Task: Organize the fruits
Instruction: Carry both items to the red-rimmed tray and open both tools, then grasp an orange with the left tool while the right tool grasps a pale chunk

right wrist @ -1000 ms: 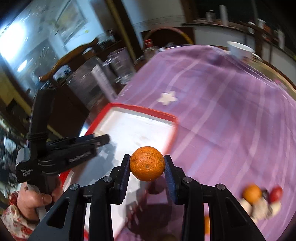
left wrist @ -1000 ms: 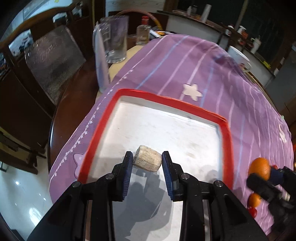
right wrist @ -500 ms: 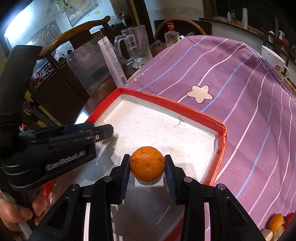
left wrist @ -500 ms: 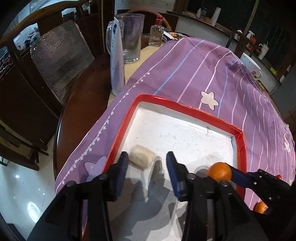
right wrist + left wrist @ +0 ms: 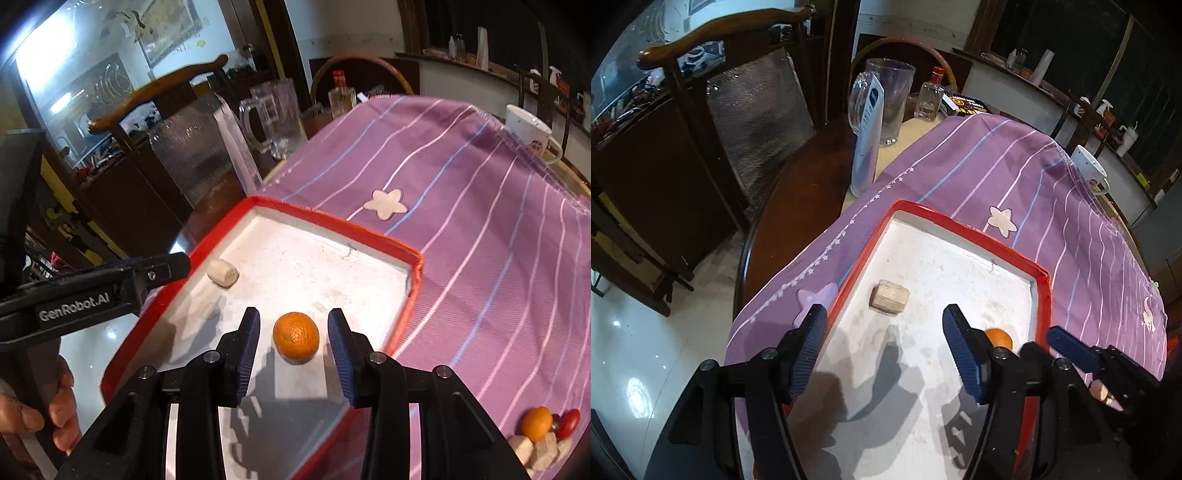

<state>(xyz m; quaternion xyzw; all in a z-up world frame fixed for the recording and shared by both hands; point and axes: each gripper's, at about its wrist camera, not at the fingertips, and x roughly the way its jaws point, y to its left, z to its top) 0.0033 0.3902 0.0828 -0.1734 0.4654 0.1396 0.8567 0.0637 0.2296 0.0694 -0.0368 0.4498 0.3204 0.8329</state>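
Purple striped cloth (image 5: 480,229) covers the bench under a red-rimmed white tray (image 5: 332,225). My left claw (image 5: 882,347) is opening, empty, above the tray's left edge, a pale cylindrical chunk (image 5: 889,297) lying beyond it. My right claw (image 5: 293,341) stands apart around the round orange fruit (image 5: 296,336), near the tray's right rim.

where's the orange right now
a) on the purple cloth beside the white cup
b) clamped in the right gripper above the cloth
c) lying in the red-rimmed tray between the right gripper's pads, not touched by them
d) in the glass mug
c: the orange sits on the white floor of the red-rimmed tray, with a visible gap to each pad of the right gripper.
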